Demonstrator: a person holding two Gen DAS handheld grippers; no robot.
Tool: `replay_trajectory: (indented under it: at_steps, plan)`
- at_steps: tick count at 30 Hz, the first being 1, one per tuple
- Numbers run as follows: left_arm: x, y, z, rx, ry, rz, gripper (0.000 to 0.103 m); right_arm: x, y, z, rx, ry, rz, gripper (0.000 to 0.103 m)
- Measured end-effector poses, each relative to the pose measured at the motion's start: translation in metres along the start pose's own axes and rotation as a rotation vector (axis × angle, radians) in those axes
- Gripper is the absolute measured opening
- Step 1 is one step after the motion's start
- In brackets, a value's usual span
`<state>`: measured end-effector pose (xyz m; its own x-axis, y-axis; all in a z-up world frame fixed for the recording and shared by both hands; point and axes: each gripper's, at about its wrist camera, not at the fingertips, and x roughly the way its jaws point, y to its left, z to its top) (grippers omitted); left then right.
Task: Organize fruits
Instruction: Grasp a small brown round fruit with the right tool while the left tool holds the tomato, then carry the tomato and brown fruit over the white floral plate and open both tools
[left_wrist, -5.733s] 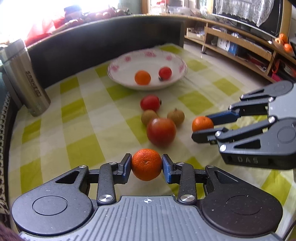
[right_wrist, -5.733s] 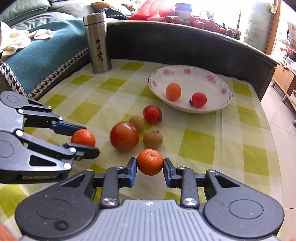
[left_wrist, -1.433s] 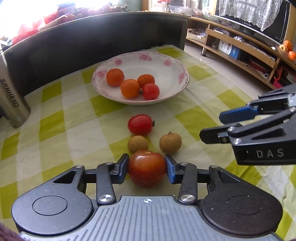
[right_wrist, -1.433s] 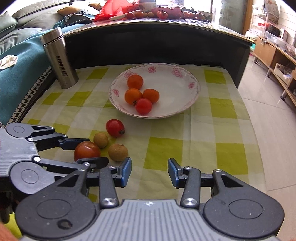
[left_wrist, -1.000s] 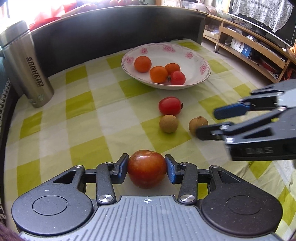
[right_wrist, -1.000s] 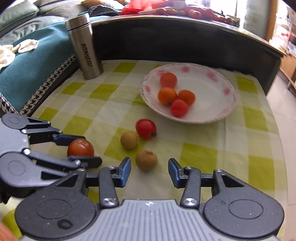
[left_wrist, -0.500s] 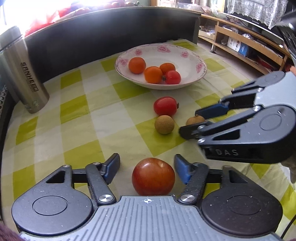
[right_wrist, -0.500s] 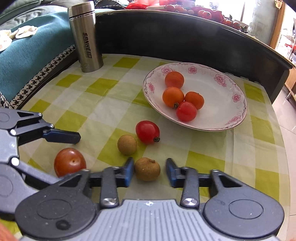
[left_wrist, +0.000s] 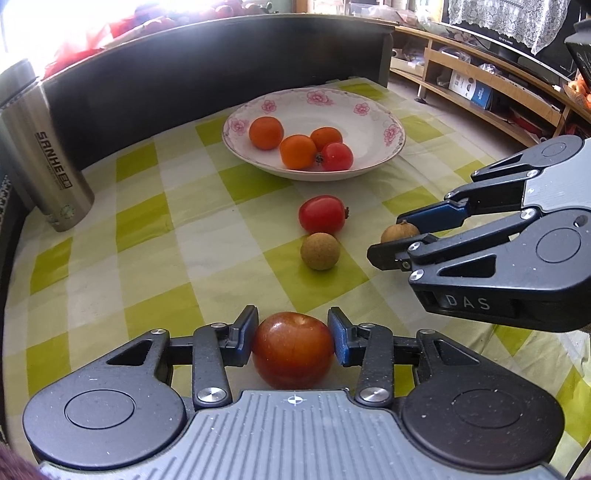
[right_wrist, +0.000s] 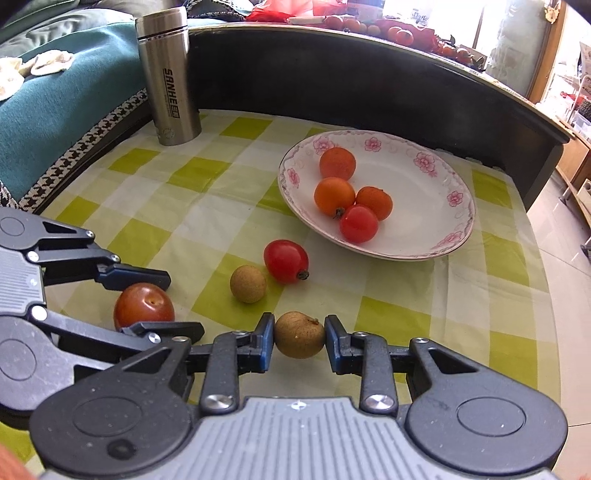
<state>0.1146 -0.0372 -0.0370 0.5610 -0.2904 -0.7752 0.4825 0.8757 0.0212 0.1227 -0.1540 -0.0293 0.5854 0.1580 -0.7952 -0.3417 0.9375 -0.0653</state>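
Since half a second ago my left gripper (left_wrist: 292, 338) has re-clamped the dark red tomato (left_wrist: 293, 349) at bottom centre, while my right gripper (right_wrist: 299, 339) pinches the brown longan (right_wrist: 299, 334). I should lift both gently toward the flowered plate (left_wrist: 388, 157), upper centre.

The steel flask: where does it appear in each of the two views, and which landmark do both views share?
Left wrist view: the flask stands at the far left edge, on the checked cloth.
Right wrist view: the flask stands at the upper left, at the far corner of the cloth.
Shared landmark: the flowered bowl holding four fruits.
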Motion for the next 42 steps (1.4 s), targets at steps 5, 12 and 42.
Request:
replay_trajectory:
  at_steps: [5,12,42]
  plan:
    - [0.0,-0.001,0.002,0.005,-0.008,-0.004,0.05,-0.001,-0.002,0.0,0.002,0.003,-0.013,0.035]
    - [-0.001,0.001,0.004,-0.003,-0.017,-0.001,0.05,-0.002,-0.003,0.001,0.01,0.001,-0.018,0.035]
    - [-0.009,0.001,0.057,-0.03,-0.12,0.021,0.05,-0.014,-0.031,0.017,0.171,-0.017,-0.026,0.035]
